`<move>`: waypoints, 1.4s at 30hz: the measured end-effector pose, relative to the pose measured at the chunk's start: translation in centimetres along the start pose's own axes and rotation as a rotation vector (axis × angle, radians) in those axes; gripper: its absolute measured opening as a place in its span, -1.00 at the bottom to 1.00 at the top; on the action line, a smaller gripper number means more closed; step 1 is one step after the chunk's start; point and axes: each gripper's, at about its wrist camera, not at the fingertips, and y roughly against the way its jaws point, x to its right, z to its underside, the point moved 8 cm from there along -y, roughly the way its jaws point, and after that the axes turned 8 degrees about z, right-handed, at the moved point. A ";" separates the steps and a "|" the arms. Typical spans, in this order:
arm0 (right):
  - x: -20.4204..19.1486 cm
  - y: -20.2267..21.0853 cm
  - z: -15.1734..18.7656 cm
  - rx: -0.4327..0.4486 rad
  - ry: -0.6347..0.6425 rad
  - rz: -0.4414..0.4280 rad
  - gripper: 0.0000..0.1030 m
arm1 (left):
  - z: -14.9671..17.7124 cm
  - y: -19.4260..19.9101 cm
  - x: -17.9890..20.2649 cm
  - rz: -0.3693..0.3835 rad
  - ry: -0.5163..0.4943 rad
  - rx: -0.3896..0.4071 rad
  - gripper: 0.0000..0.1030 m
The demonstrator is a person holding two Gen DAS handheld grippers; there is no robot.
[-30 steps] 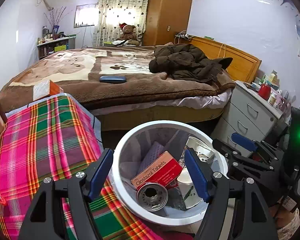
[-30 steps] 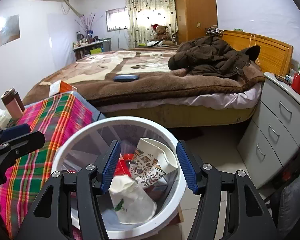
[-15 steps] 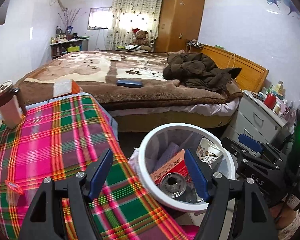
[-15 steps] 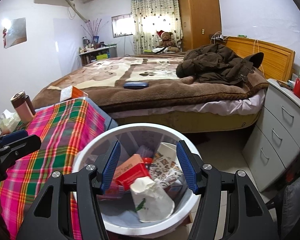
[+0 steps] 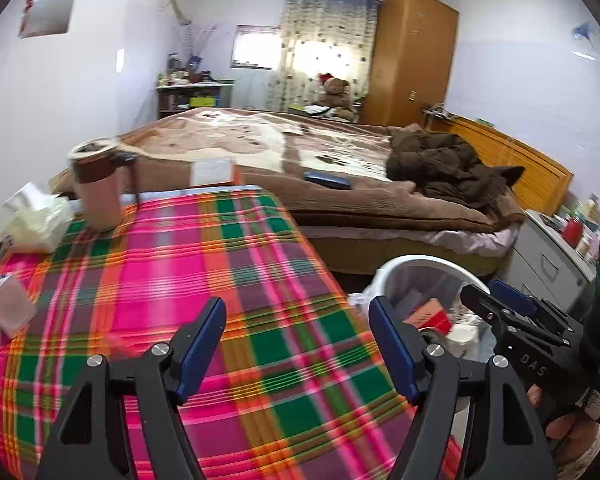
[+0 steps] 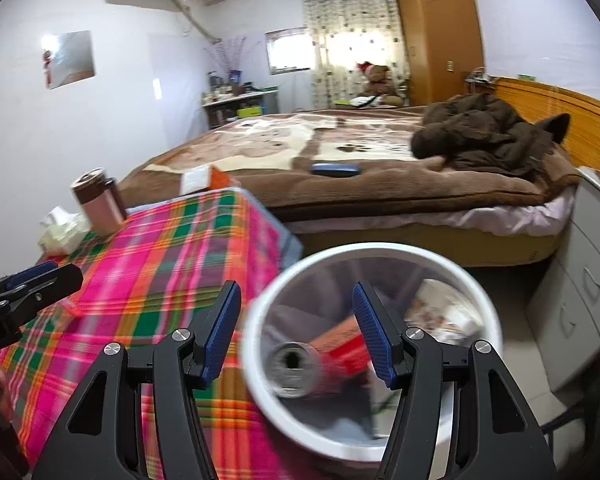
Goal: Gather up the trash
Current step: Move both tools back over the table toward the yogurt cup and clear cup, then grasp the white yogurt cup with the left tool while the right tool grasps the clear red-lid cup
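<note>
A white trash bin (image 5: 420, 261) stands on the floor beside the table, holding a red box (image 6: 342, 346), a metal can (image 6: 294, 368) and crumpled paper cups (image 6: 440, 312). My left gripper (image 5: 296, 344) hovers open over the plaid tablecloth (image 5: 172, 272), with nothing between its blue pads. A small white packet (image 5: 10, 308) lies on the cloth far to its left. My right gripper (image 6: 296, 330) is open above the bin's left rim (image 6: 256, 320) and holds nothing. Each gripper shows at the edge of the other's view.
At the table's far end stand a brown thermos (image 5: 98, 190), a tissue pack (image 5: 36, 220) and an orange-white box (image 5: 214, 172). Beyond is a bed (image 5: 340, 184) with a dark jacket (image 5: 440, 164). A grey drawer unit (image 6: 588, 280) stands to the right of the bin.
Both grippers have swung left. The left one has gone from above the bin to above the tablecloth. The right one now straddles the bin's left rim. The jaws kept the same width.
</note>
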 end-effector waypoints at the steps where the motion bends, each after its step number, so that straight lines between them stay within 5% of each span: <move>1: -0.7 0.0 0.0 -0.001 0.008 -0.014 0.16 | 0.1 0.4 -0.8 -0.016 0.008 0.003 0.47; 21: -14.6 -0.1 2.2 -0.082 0.156 -0.251 0.16 | 2.0 7.8 -17.0 -0.285 0.194 0.065 0.50; 42: -23.6 -1.9 6.0 -0.264 0.180 -0.385 0.24 | 3.2 9.8 -28.3 -0.384 0.309 0.052 0.59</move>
